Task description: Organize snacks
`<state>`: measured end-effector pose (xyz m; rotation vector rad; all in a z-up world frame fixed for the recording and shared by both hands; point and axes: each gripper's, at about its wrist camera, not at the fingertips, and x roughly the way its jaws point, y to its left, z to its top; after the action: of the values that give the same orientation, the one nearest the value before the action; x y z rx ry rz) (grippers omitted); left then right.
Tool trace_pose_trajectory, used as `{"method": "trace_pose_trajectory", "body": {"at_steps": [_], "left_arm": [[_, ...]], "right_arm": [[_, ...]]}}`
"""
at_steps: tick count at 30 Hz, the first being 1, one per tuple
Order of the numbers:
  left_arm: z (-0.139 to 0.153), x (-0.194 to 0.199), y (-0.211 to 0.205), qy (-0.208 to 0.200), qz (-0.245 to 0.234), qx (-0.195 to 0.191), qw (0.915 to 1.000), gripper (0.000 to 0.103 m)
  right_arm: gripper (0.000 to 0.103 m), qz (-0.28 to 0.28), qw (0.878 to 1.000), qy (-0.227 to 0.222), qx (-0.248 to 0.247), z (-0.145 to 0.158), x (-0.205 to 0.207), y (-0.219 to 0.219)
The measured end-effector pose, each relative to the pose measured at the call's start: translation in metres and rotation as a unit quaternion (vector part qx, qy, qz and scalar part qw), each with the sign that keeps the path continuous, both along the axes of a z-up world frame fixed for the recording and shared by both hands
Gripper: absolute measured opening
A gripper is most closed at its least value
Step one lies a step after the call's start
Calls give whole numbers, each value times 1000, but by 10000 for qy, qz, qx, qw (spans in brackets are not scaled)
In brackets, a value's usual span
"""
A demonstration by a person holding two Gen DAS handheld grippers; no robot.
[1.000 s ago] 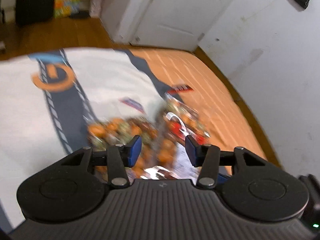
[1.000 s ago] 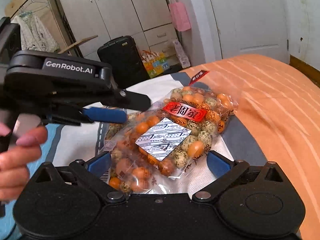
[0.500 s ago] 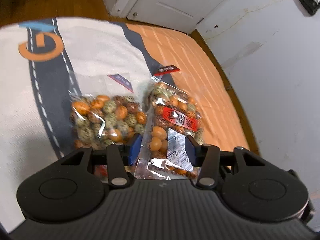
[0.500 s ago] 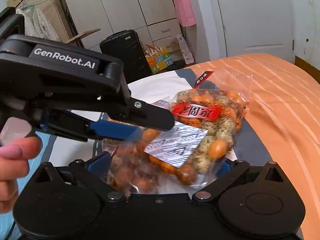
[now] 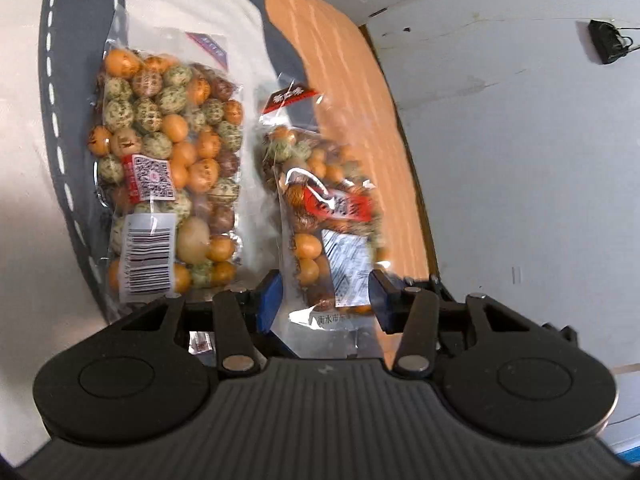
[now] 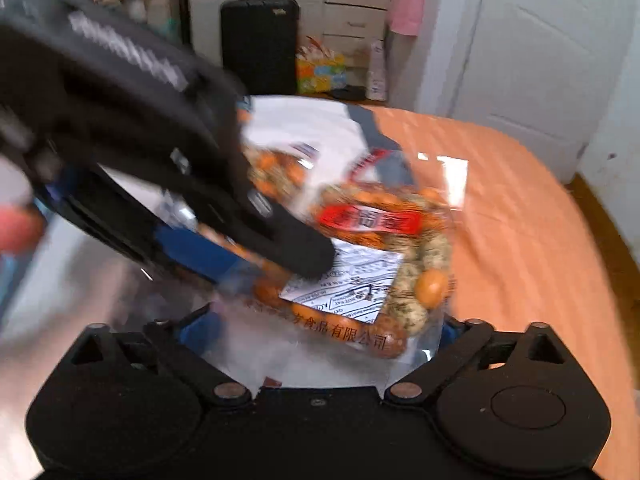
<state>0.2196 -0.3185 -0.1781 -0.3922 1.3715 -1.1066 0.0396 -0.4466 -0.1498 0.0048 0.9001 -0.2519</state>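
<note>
Both bags now lie side by side on the bedspread; left gripper has dropped over the red-label bag, pads flanking without pressing; right gripper likewise straddles it, apparently squaring it beside the barcode bag.

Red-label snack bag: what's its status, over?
Left gripper, right gripper both straddle red-label bag; grip unclear. Second bag lies alongside. Nothing blocking.
</note>
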Motion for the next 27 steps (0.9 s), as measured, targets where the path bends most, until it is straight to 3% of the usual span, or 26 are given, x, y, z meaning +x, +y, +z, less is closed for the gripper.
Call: {"method": "trace_pose_trajectory", "body": {"at_steps": [3,9,14,20,24,27], "left_arm": [[10,-4,-1,-560,97,79,9984,45],[2,6,-16,-866,236,301,9955,45],[-14,0,-32,-772,218,302,9963,37],[-17,-6,-31,-818,209,364,9958,33],[-26,-14,-48,-896,181,478,9947,30],[-28,-14,-51,-836,160,455,9953,30]], "right_arm": [[103,-76,9998,90,190,1,-11,-5],[103,-349,9987,148,331,5,-39,-1],[103,-163,9998,-53,99,16,-49,7],[103,261,9984,-215,-461,17,-19,9],[103,-43,9998,-126,-174,0,5,-12],[103,-95,9995,-176,-248,-5,8,-14]]}}
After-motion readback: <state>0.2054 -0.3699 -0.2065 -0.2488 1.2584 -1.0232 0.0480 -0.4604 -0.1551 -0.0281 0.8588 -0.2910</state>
